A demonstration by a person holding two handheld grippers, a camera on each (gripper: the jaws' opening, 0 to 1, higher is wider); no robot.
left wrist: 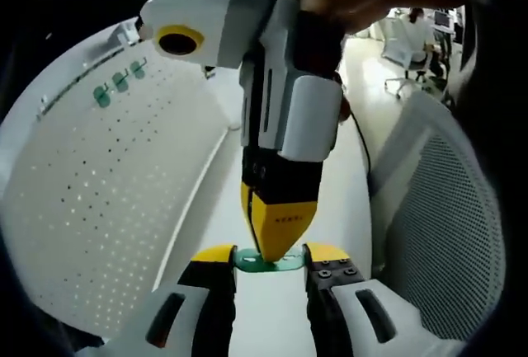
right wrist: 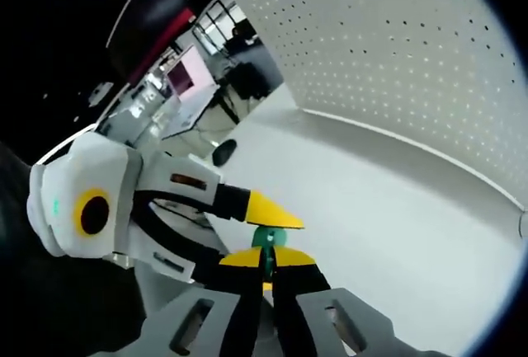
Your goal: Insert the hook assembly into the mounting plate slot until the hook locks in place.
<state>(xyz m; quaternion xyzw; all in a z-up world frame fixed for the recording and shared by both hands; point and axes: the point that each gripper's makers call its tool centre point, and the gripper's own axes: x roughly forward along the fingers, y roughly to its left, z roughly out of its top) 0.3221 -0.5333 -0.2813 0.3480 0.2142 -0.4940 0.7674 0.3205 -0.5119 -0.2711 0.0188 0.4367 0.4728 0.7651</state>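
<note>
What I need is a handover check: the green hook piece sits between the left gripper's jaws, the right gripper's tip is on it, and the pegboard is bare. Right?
Not quite. The pegboard is not bare: the left gripper view shows three green pieces on it. The rest holds: the green hook piece sits between the left gripper's jaws, with the right gripper's tip on it.

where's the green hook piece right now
In the left gripper view the green hook piece sits low in the centre between the left gripper's yellow tips, with the right gripper pinching it from above, well off the white pegboard.
</note>
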